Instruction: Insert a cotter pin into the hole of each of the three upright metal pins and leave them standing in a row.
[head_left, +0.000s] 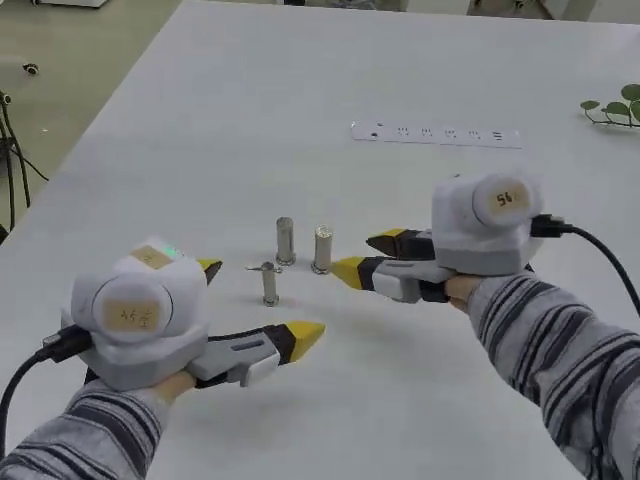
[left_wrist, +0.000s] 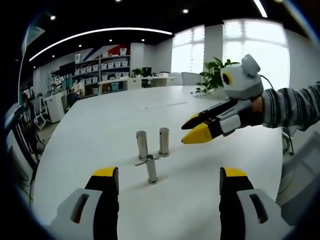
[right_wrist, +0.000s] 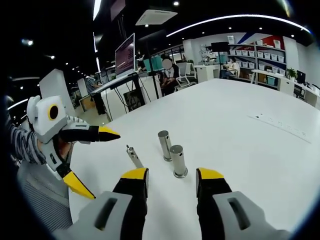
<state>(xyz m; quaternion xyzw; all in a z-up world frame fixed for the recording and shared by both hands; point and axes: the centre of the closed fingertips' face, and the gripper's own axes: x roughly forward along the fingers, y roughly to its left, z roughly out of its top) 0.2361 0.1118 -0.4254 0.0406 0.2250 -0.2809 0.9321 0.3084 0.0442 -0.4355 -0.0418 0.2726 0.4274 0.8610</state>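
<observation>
Three metal pins (head_left: 286, 242) between left hand-held gripper (left_wrist: 169, 172) and right hand-held gripper (head_left: 358, 256), both agape, empty; "56" on right.

Table (head_left: 420, 60) white; 3 pins (head_left: 322, 249) silver. L gripper (left_wrist: 169, 172) & R gripper (head_left: 358, 256): white-grey bodies, black-and-grey jaws w/ yellow tips, black cables (head_left: 565, 230). Sleeves (head_left: 560, 350) grey w/ dark stripes; plant (head_left: 615, 110) green.

Head view looks down; opposed gripper views, seemingly low, share the pins (head_left: 286, 241).
</observation>
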